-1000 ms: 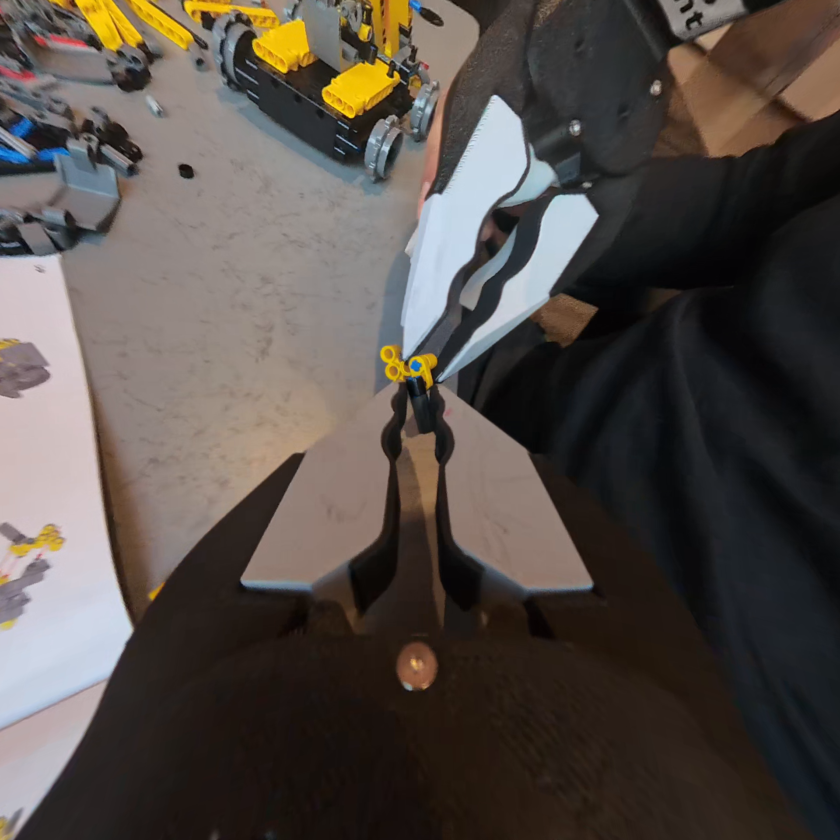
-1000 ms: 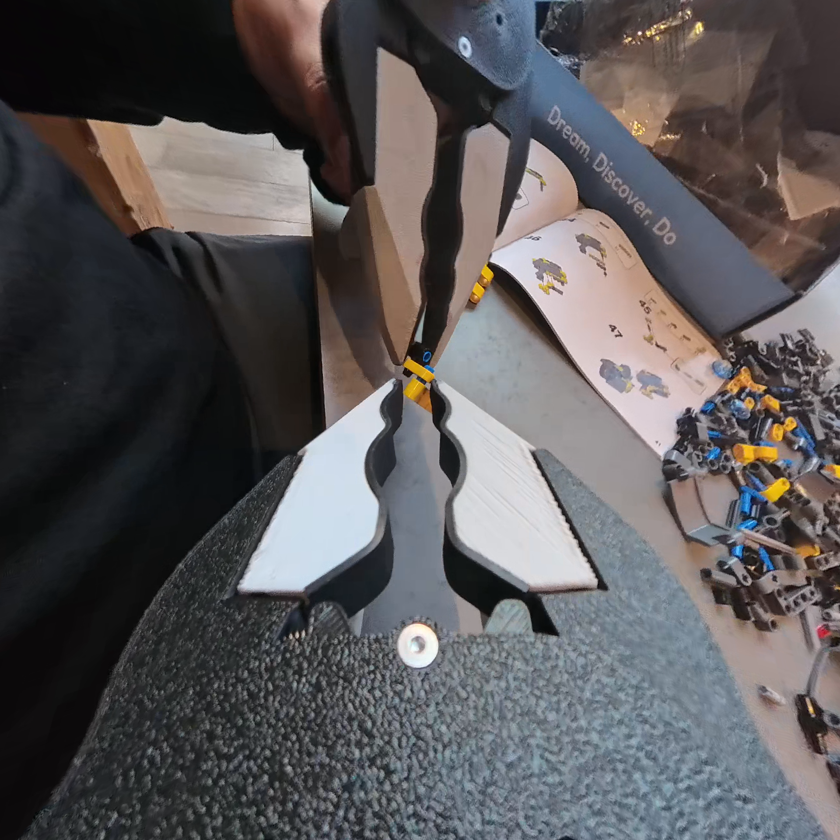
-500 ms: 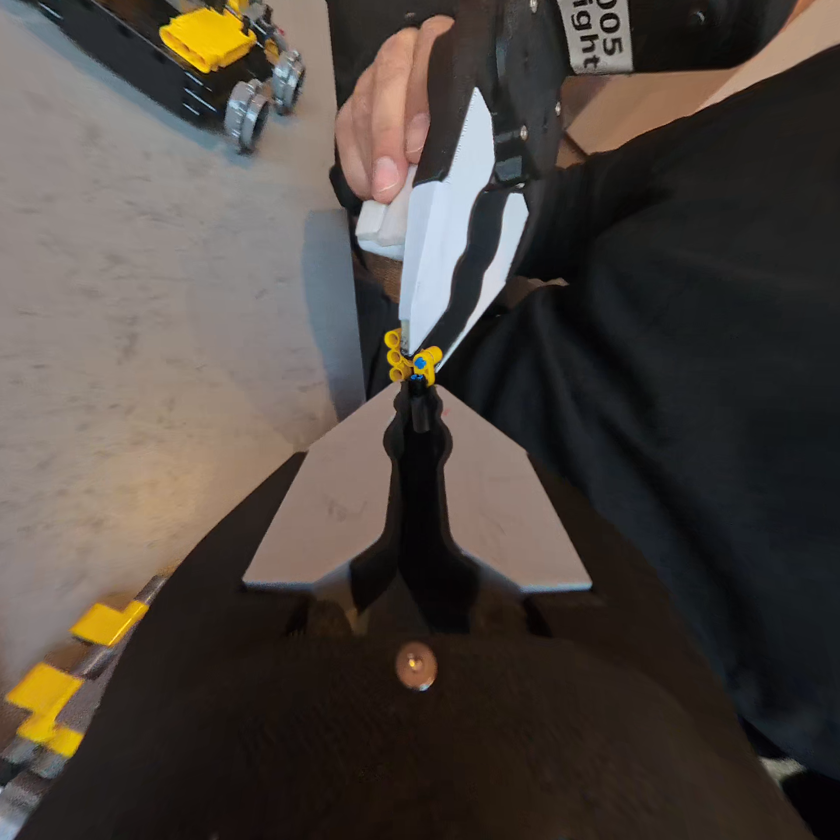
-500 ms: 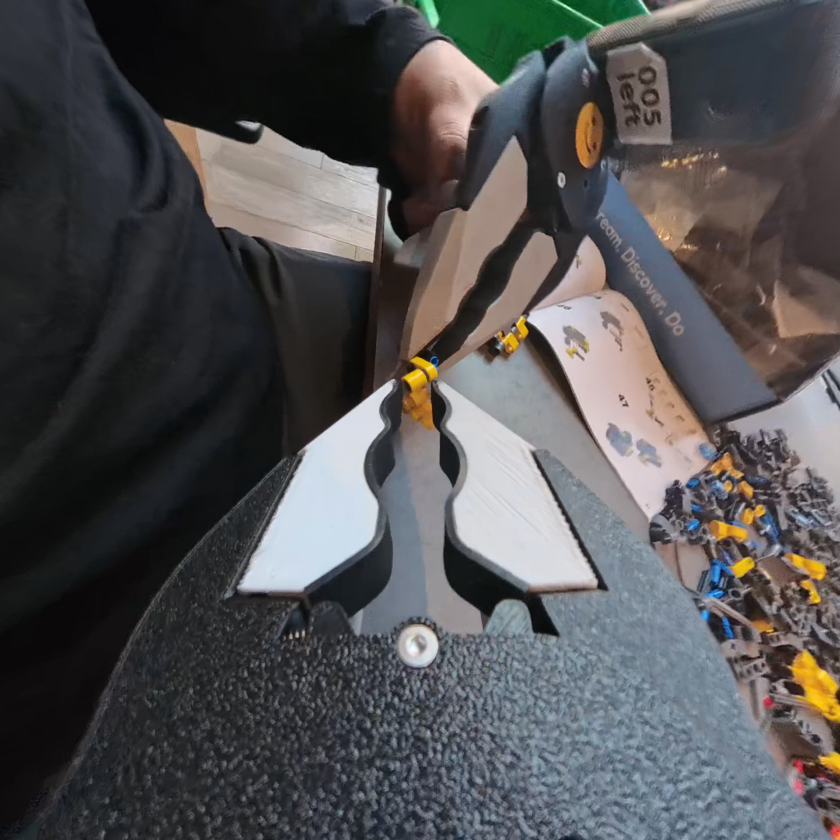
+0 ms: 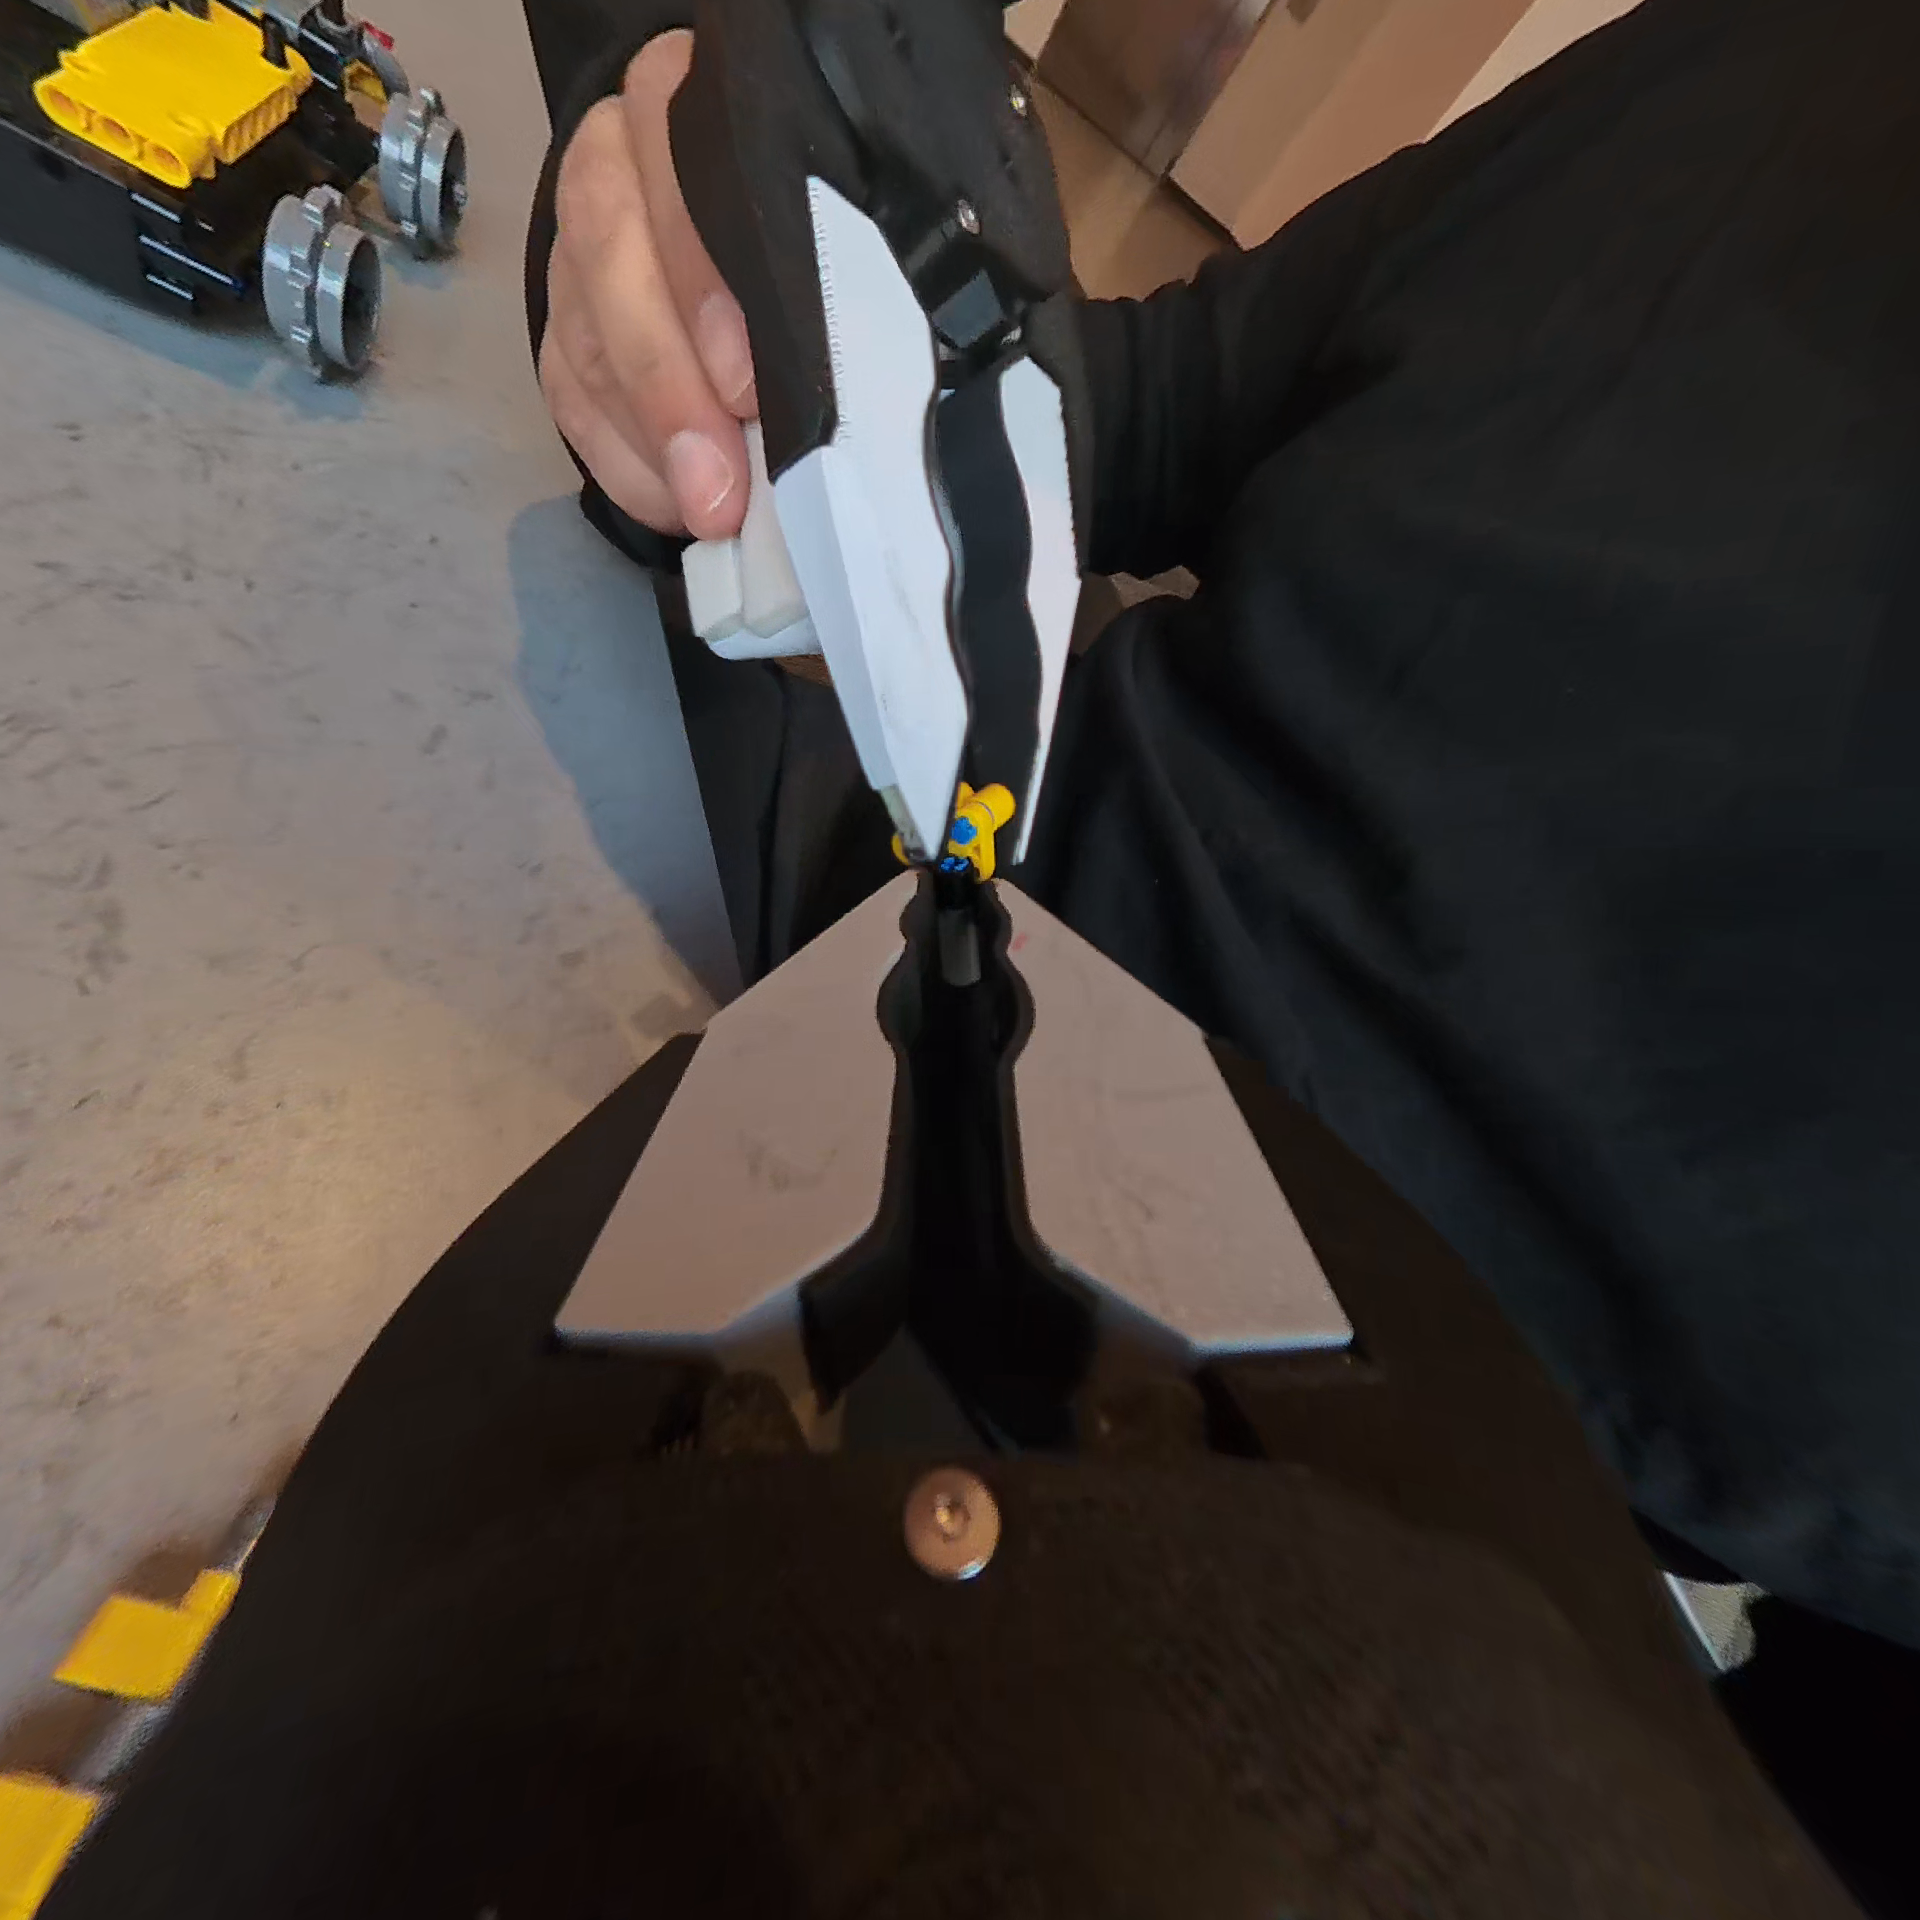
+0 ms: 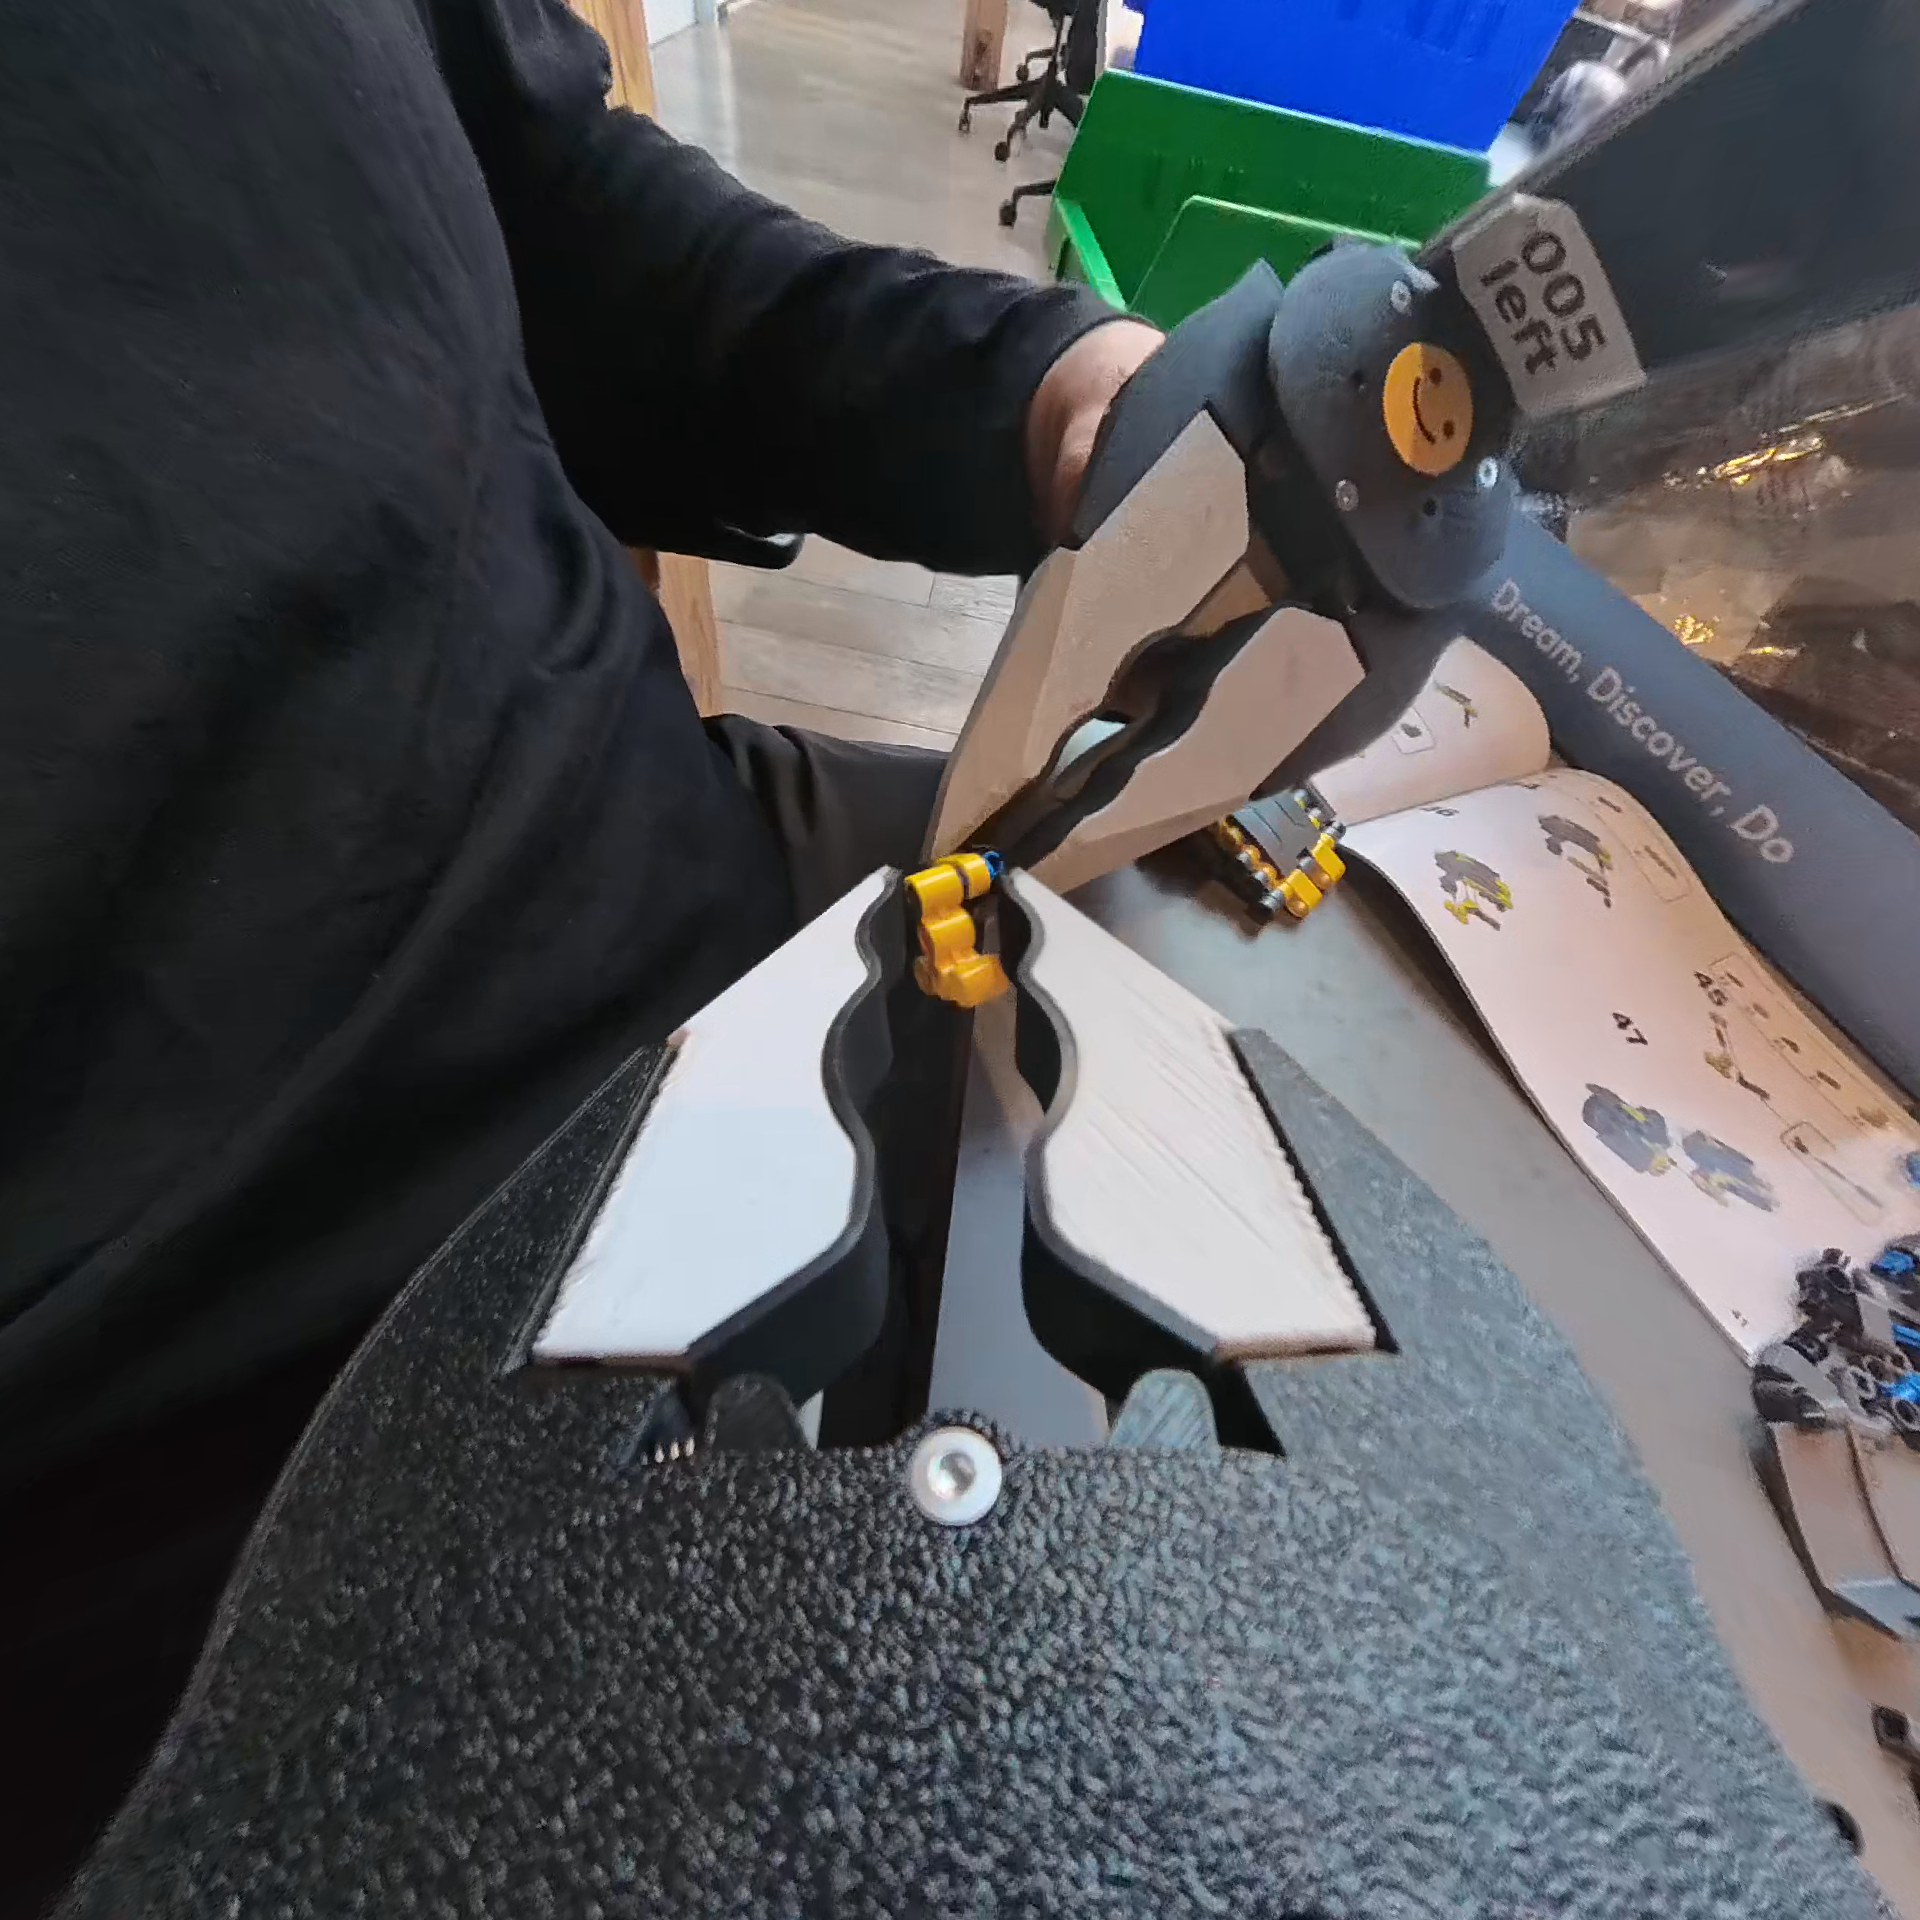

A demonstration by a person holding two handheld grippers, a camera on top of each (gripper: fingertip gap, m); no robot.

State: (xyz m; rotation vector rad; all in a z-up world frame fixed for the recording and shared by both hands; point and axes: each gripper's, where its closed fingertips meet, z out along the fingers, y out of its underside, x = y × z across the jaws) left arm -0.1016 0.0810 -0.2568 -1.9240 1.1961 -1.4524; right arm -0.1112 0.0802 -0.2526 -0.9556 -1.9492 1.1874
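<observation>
Both grippers have swung since 1.0 s ago; left gripper point(image 5: 951, 883) jaws pinch a black pin point(image 5: 956, 935), right gripper point(image 6: 951, 894) jaws clamp the yellow connector point(image 6: 951, 935), tip-to-tip at frame centre, off the tabletop point(image 5: 260, 779).

Bare tabletop point(image 5: 260, 831) beside toy vehicle point(image 5: 208, 156)

grey mottled tabletop point(image 5: 260, 831), wood-plank floor point(image 6: 862, 644), green bin point(image 6: 1247, 177), black office chair point(image 6: 1039, 94) beyond
</observation>
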